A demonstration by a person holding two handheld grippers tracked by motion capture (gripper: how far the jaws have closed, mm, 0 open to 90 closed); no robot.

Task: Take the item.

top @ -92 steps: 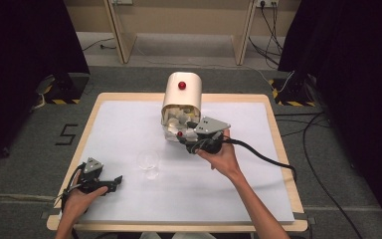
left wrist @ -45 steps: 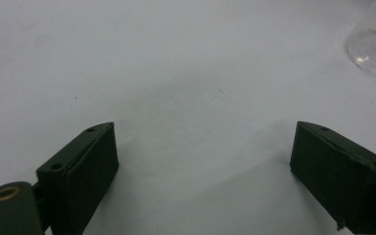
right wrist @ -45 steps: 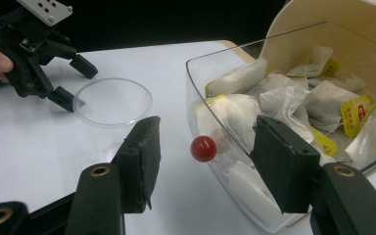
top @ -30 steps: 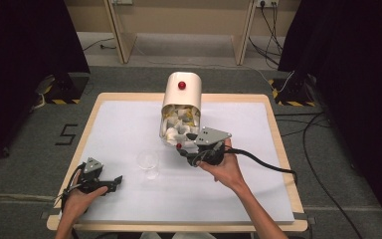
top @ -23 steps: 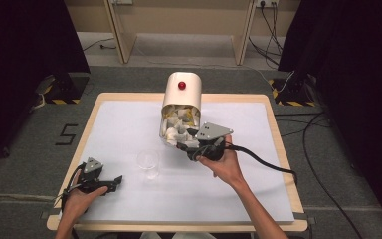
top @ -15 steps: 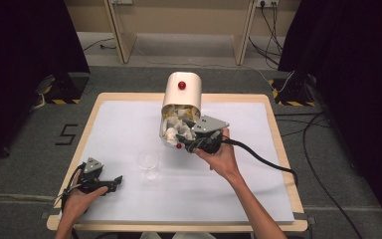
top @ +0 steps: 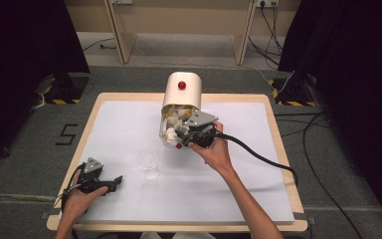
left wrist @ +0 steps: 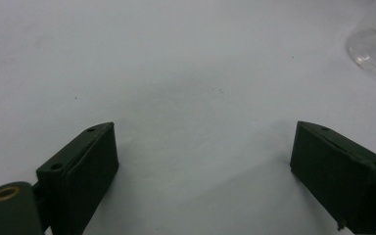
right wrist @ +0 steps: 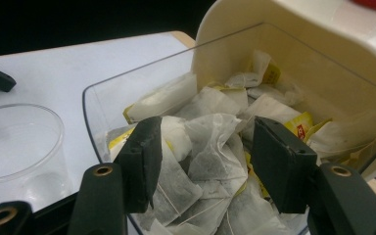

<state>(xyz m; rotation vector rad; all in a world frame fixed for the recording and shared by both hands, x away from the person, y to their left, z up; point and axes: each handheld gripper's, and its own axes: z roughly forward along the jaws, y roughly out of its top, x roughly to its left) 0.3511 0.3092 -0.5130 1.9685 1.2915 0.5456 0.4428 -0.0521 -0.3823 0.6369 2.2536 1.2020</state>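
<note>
The right gripper is held over the open front of the cream tea-bag dispenser at the table's far middle, its jaws parted around a tea bag without pinching it, having just been closing. The left gripper is rested released at the near left, with the clear cup between the two.

**A:** In the right gripper view, the cream dispenser runs off the top and right edges, and its red knob is clipped to a sliver.

**B:** The tea bags lower down are covered by the right gripper; whether a pad touches one, I can't tell.

**A:** The clear cup is cut by the left edge.

**B:** In the left gripper view, the cup is just a blurred arc at the corner.
</note>
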